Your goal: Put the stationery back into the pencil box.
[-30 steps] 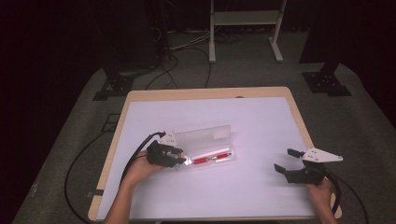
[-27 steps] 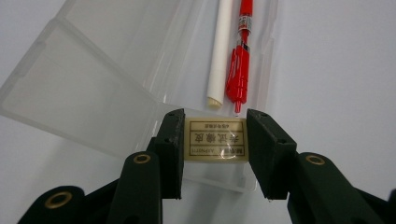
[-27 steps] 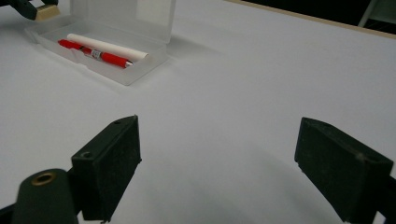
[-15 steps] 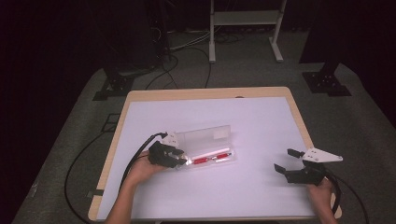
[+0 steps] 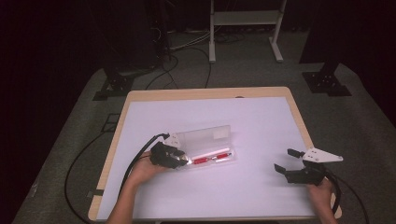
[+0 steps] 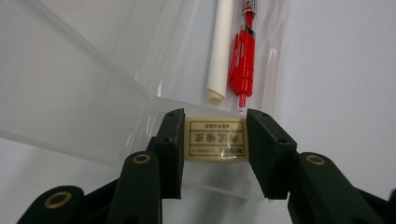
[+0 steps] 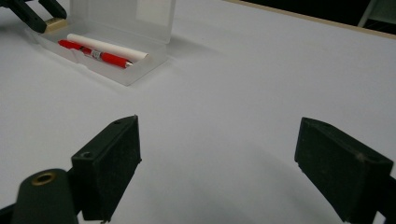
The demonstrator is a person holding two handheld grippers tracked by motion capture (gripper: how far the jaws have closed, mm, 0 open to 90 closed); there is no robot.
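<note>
A clear plastic pencil case (image 5: 229,160) lies open on the white table top, its lid (image 5: 205,136) standing up at the far side. Inside lie a red pen (image 6: 243,65) and a white pen (image 6: 222,46), side by side. My left gripper (image 6: 215,135) is at the case's left end, shut on a cream eraser (image 6: 216,138) with a printed label, just over the tray's end wall. In the high view the left gripper (image 5: 184,162) meets the case there. My right gripper (image 5: 284,159) stands open near the table's right front, far from the case, with nothing between its jaws.
The table's wooden edge (image 5: 205,93) frames the white top. From the right gripper view the case (image 7: 116,74) lies far left, with the left gripper (image 7: 39,16) and eraser (image 7: 56,24) at its end. Dark stands and cables sit on the floor beyond.
</note>
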